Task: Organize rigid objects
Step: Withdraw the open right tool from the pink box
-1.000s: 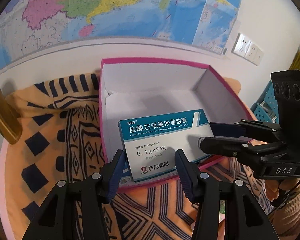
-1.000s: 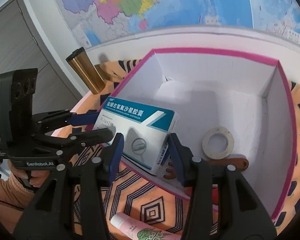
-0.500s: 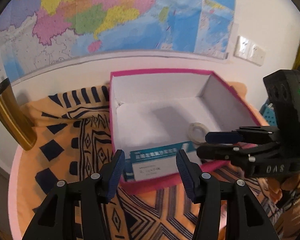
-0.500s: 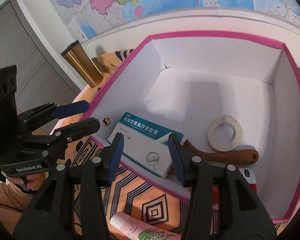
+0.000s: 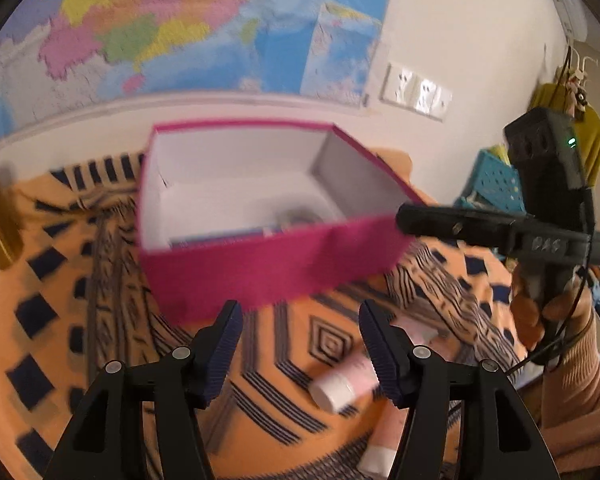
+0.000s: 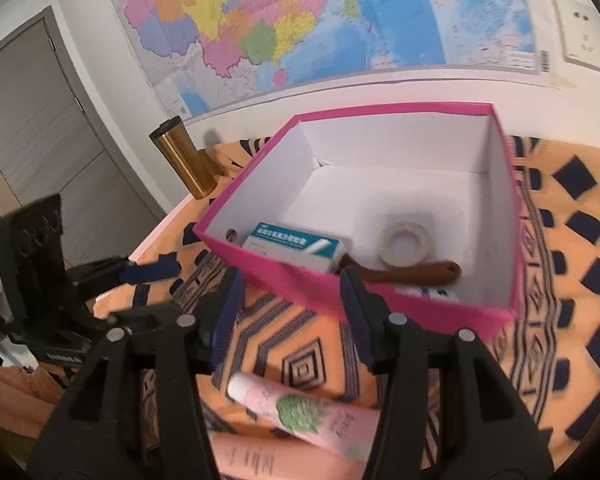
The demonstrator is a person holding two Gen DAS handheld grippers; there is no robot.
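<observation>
A pink box with white inside [image 5: 268,258] [image 6: 512,216] stands on the orange patterned cloth. In it lie a teal-and-white medicine carton [image 6: 296,245], a tape roll [image 6: 405,243], a brown wooden handle [image 6: 412,274] and a small white pack [image 6: 432,293]. My left gripper [image 5: 300,344] is open and empty, in front of the box. My right gripper [image 6: 290,312] is open and empty, before the box's near wall. A pink tube with a white cap [image 5: 346,386] [image 6: 300,414] lies on the cloth below both grippers.
A gold tumbler [image 6: 184,160] stands at the table's back left. A map covers the wall [image 6: 300,20]. A flat pink item [image 6: 272,458] lies at the near edge. A blue crate [image 5: 492,184] sits off the table to the right.
The medicine carton has gone from between the open fingers down into the box and lies flat there. Both grippers have drawn back from the box toward the near side.
</observation>
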